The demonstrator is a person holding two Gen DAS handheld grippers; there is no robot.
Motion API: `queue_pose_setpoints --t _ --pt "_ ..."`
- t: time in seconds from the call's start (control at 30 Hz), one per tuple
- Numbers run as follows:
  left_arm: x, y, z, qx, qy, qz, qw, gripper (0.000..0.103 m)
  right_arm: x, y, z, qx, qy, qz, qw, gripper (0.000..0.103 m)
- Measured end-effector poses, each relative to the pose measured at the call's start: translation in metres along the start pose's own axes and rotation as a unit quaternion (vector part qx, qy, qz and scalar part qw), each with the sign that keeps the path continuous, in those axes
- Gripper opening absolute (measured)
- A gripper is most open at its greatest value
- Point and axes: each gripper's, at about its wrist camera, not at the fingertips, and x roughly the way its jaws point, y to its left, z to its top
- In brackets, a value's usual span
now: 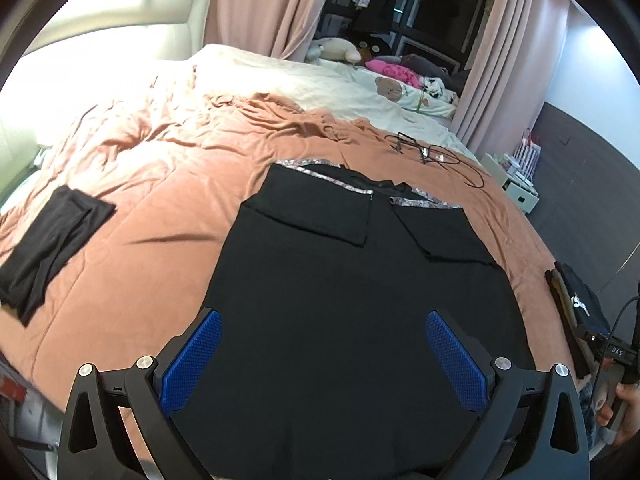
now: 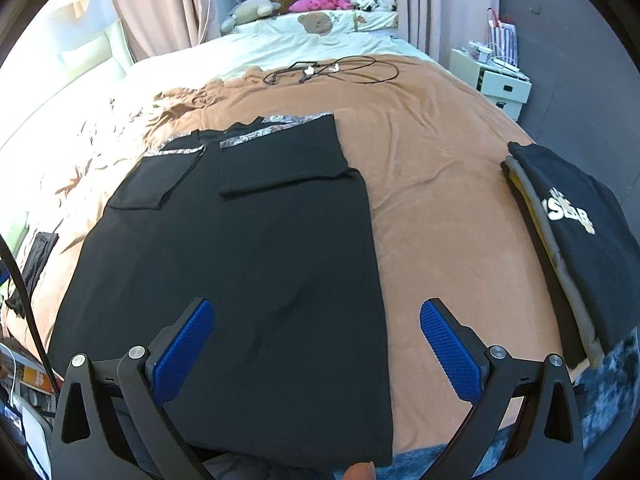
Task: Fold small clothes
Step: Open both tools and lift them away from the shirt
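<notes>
A black shirt lies flat on the orange blanket with both sleeves folded inward; patterned grey trim shows at the far end. My left gripper hovers open over the shirt's near part, its blue pads wide apart with nothing between them. My right gripper is also open, straddling the shirt's right edge above the near hem. A fingertip shows at the bottom of the right wrist view, at the hem.
A folded black garment lies at the left of the bed. A stack of folded clothes with a printed black top sits at the right edge. Cables and glasses lie farther back. A white bedside box stands right of the bed.
</notes>
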Motion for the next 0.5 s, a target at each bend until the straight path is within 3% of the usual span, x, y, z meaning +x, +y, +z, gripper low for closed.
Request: queue_pose_setpoints --t 0.3,0.37,0.5 --pt "-0.027 0.028 -0.040 -0.008 0.007 0.004 0.9999 0.102 -0.012 -0.014 -0.048 0.000 -0.008 0.028 1.000 0.102" --pt "-0.032 0.037 -0.049 -0.014 0.009 0.003 0.9999 0.102 -0.013 -0.022 -0.054 0.009 -0.005 0.034 0.999 0.096" --pt "-0.042 0.055 -0.064 -0.025 0.011 0.004 0.9996 0.102 -0.011 -0.034 -0.067 0.018 0.004 0.047 0.999 0.094"
